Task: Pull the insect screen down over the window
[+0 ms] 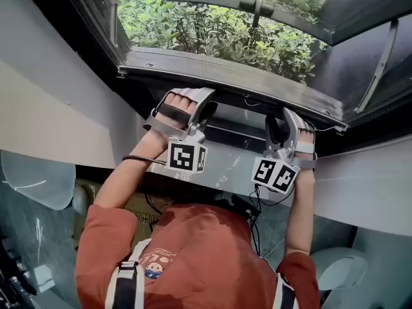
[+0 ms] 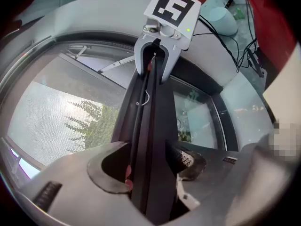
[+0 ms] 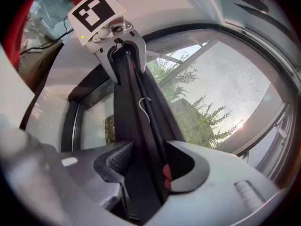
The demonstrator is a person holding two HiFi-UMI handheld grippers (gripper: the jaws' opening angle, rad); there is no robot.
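Pull bar (image 2: 153, 112) clamped at two spots.
Your left gripper (image 2: 149, 173) and right gripper (image 3: 143, 173) both pinch it; bar runs left-right, so pull evenly down.

- I see both arms raised and reaching forward, the left arm (image 1: 125, 176) bent at the elbow and the right arm (image 1: 297, 208) nearly straight.
- Left hand-held gripper (image 2: 149, 166): jaws clamped on the dark bar (image 2: 153, 121).
- Right hand-held gripper (image 3: 143, 166): jaws clamped on the same bar, level with the left.

rust-red shirt (image 1: 212, 250), black straps (image 1: 125, 285), grey left gripper (image 1: 203, 108), black-white marker cube (image 1: 187, 156)
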